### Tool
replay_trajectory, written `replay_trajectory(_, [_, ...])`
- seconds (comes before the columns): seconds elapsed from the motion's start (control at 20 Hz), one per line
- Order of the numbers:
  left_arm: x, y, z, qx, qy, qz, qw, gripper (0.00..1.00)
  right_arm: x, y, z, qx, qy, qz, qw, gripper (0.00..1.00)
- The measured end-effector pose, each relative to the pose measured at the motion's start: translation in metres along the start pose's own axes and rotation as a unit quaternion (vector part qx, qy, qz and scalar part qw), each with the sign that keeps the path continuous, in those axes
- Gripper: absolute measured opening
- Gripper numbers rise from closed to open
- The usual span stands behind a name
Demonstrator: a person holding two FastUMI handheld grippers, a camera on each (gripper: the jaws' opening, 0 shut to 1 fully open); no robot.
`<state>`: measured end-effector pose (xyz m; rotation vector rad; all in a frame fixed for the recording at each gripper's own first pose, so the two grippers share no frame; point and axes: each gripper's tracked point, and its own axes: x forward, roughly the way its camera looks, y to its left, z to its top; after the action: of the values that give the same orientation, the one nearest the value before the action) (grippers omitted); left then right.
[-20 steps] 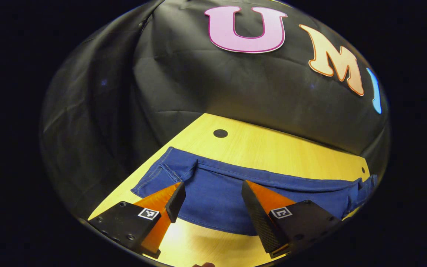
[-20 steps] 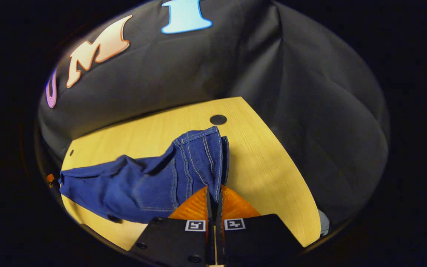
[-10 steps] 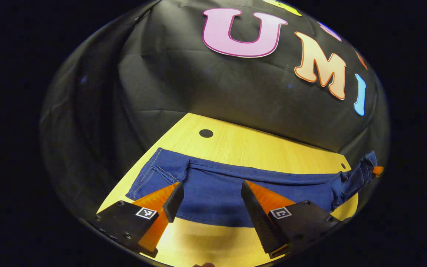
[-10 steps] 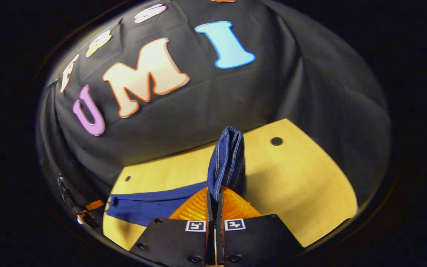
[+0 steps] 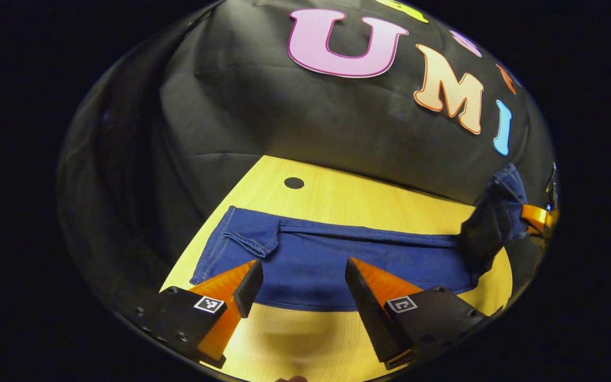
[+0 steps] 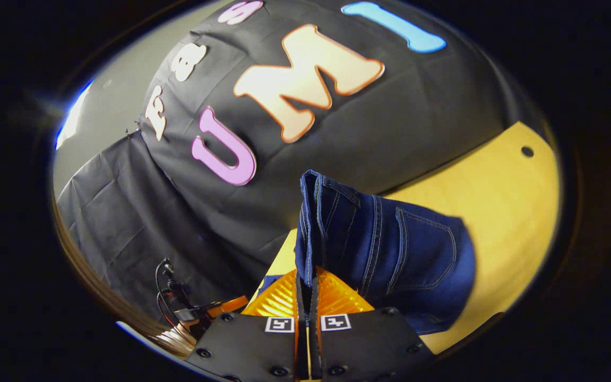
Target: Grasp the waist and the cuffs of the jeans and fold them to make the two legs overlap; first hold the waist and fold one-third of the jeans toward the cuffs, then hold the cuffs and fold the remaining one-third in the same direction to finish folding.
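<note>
A yellow wooden table (image 5: 369, 201) stands against the black cloth booth wall (image 5: 263, 111), with the blue jeans (image 5: 337, 254) stretched flat along it, cuffs at the left near a dark round hole (image 5: 294, 183). The left gripper (image 5: 300, 281) hovers spread above their near edge, touching nothing. The right gripper view adds the right gripper (image 6: 306, 281) pinching the waist (image 6: 316, 223) and holding it raised off the table, back pocket (image 6: 422, 244) hanging rightward, with wires (image 6: 170, 292) at lower left.

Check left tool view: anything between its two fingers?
Yes: the jeans and bare table span the gap of the open left tool, untouched, in the left gripper view. The right tool clamps the waist end.
</note>
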<state>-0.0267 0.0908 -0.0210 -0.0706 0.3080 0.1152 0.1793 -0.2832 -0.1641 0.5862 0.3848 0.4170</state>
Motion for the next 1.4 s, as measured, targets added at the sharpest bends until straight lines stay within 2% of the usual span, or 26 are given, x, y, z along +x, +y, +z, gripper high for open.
replay_trajectory(0.1, [0.001,-0.001,-0.001,-0.001,-0.002,-0.004,1.000,0.95,0.019,-0.002,-0.021,0.004,0.041,-0.012,0.999,0.04])
replay_trajectory(0.25, [-0.001,0.000,-0.002,0.000,0.004,-0.008,1.000,0.95,0.056,-0.017,-0.084,-0.028,0.094,-0.054,0.994,0.04])
replay_trajectory(0.35, [-0.003,0.002,-0.004,-0.002,0.009,-0.001,1.000,0.95,0.066,-0.025,-0.106,-0.036,0.121,-0.076,0.989,0.04])
replay_trajectory(0.55, [-0.006,0.006,-0.004,-0.021,0.013,0.012,1.000,0.95,0.067,-0.027,-0.114,-0.034,0.133,-0.111,0.984,0.04])
replay_trajectory(0.6, [-0.004,0.008,-0.005,-0.024,0.012,0.019,0.999,0.95,0.065,-0.028,-0.113,-0.038,0.132,-0.115,0.984,0.00])
replay_trajectory(0.65, [-0.001,0.011,-0.006,-0.026,0.013,0.026,0.999,0.95,0.066,-0.028,-0.116,-0.041,0.131,-0.119,0.983,0.04])
replay_trajectory(0.75, [0.005,0.013,-0.010,-0.034,0.018,0.044,0.998,0.95,0.068,-0.027,-0.117,-0.044,0.127,-0.123,0.983,0.02])
replay_trajectory(0.85, [0.007,0.016,-0.014,-0.042,0.024,0.050,0.998,0.95,0.074,-0.015,-0.122,-0.029,0.122,-0.095,0.988,0.19])
replay_trajectory(0.9, [0.008,0.017,-0.015,-0.043,0.026,0.053,0.997,0.95,0.076,-0.007,-0.128,-0.019,0.127,-0.083,0.988,0.46])
replay_trajectory(1.0, [0.009,0.016,-0.019,-0.037,0.032,0.057,0.997,0.95,0.072,-0.004,-0.125,-0.032,0.125,-0.086,0.988,0.99])
replay_trajectory(1.2, [0.007,0.012,-0.023,-0.031,0.053,0.063,0.996,0.96,0.048,0.009,-0.113,-0.050,0.121,-0.079,0.988,0.98])
replay_trajectory(1.25, [0.010,0.013,-0.025,-0.031,0.062,0.065,0.995,0.95,0.039,0.012,-0.102,-0.055,0.114,-0.082,0.989,0.94])
replay_trajectory(1.3, [0.011,0.012,-0.023,-0.035,0.065,0.068,0.995,0.94,0.030,0.013,-0.091,-0.059,0.105,-0.085,0.989,0.98])
replay_trajectory(1.35, [0.012,0.013,-0.025,-0.040,0.068,0.068,0.995,0.95,0.020,0.013,-0.078,-0.061,0.093,-0.090,0.990,0.94])
replay_trajectory(1.4, [0.011,0.012,-0.026,-0.045,0.072,0.068,0.994,0.94,0.010,0.012,-0.065,-0.063,0.080,-0.095,0.990,0.98])
